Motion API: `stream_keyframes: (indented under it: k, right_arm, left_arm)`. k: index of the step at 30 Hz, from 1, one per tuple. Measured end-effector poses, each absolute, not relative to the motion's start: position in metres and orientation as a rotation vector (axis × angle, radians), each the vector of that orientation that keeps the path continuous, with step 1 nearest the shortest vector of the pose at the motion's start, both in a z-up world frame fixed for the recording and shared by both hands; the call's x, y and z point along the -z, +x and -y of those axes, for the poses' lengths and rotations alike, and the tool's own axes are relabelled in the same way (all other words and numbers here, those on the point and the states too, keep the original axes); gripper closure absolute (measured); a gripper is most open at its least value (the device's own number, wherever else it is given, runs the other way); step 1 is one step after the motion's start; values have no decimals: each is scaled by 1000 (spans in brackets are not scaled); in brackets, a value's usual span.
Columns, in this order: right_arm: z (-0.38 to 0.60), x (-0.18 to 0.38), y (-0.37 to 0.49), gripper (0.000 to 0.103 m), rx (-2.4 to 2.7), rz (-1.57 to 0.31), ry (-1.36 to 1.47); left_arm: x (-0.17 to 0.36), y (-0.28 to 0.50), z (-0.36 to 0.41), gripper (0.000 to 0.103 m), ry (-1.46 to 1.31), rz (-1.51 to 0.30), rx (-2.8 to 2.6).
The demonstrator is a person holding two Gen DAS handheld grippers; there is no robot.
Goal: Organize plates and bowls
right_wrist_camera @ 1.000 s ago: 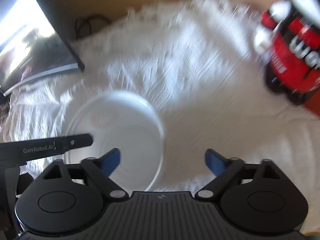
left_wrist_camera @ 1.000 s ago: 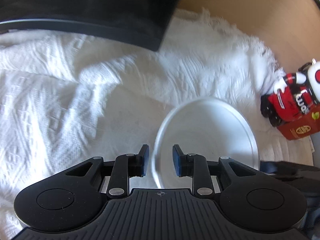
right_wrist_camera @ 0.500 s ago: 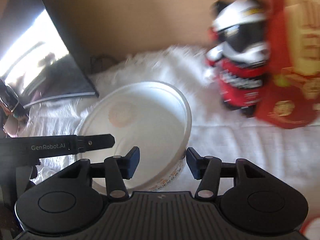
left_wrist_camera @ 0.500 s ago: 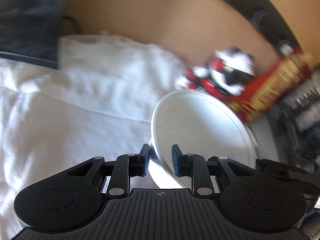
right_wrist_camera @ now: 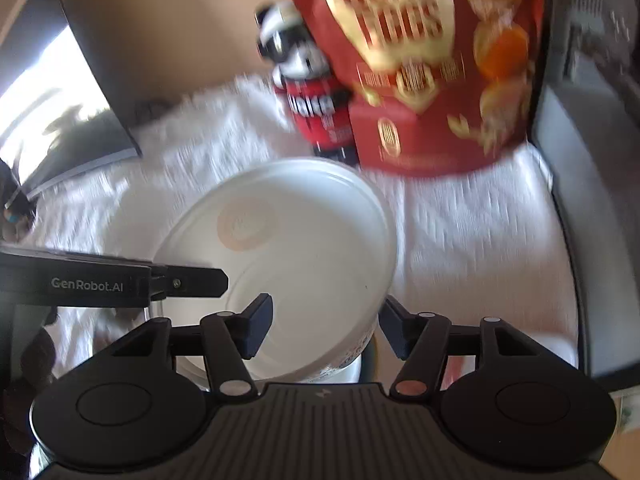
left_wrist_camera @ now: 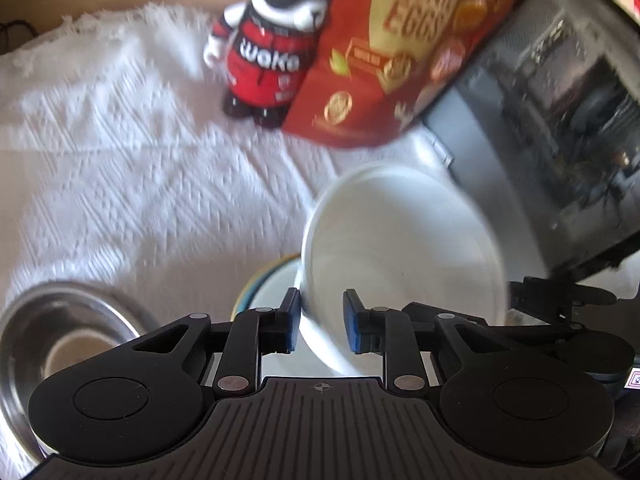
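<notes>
Left wrist view: the left gripper [left_wrist_camera: 321, 320] has just been closing, with the near wall of the white bowl [left_wrist_camera: 400, 256] between its blue pads [left_wrist_camera: 291, 320]. The pads sit clamped on that wall. The bowl tilts, its opening toward 2 o'clock. Just beneath it, at 7 o'clock from it, the rim of a blue-edged plate [left_wrist_camera: 260, 284] shows. A steel bowl [left_wrist_camera: 60, 344] lies at 8 o'clock on the white cloth [left_wrist_camera: 120, 160]. A red figurine [left_wrist_camera: 268, 52] and a red box [left_wrist_camera: 396, 48] stand at 12 o'clock.

Right wrist view: the right gripper [right_wrist_camera: 326, 328] has just been opening. Its jaws stand apart, the white bowl [right_wrist_camera: 296, 248] rim between them. The right pad is clear of the bowl; contact at the left pad cannot be told. The left gripper [right_wrist_camera: 188, 282] enters from 9 o'clock onto the bowl rim.
</notes>
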State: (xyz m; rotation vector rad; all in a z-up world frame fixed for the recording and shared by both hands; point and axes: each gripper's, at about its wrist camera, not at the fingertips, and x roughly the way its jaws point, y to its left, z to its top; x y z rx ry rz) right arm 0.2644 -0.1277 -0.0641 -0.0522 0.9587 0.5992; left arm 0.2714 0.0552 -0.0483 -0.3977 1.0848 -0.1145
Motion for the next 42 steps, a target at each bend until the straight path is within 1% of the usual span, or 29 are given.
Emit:
stream_keyframes:
  k: [6, 11, 15, 21, 25, 31, 34, 38, 42]
  right_arm:
    - [134, 98, 260, 42, -598, -1001, -46]
    - [135, 100, 259, 42, -611, -998, -22]
    - [135, 90, 258, 39, -621, -973, -22]
    - [141, 58, 259, 38, -637, -895, -21]
    - [145, 41, 264, 38, -659, -868, 4]
    - [140, 49, 262, 38, -655, -900, -17]
    - [132, 61, 262, 38, -674, -927, -19]
    - [118, 85, 267, 37, -689, -994, -23]
    - [115, 90, 263, 31, -685, -994, -50]
  left_arm:
    - [64, 271, -48, 81, -410, -1147, 106]
    - [58, 266, -49, 81, -430, -1148, 97]
    - [48, 264, -50, 81, -466, -1163, 114]
    - [18, 273, -54, 81, -457, -1117, 163]
    - [10, 273, -53, 81, -442, -1098, 164]
    - [28, 269, -52, 81, -427, -1133, 125]
    - [42, 267, -56, 81, -378, -1127, 71]
    - [58, 264, -71, 81, -424, -1173, 34]
    - [54, 257, -77, 81, -442, -1159, 33]
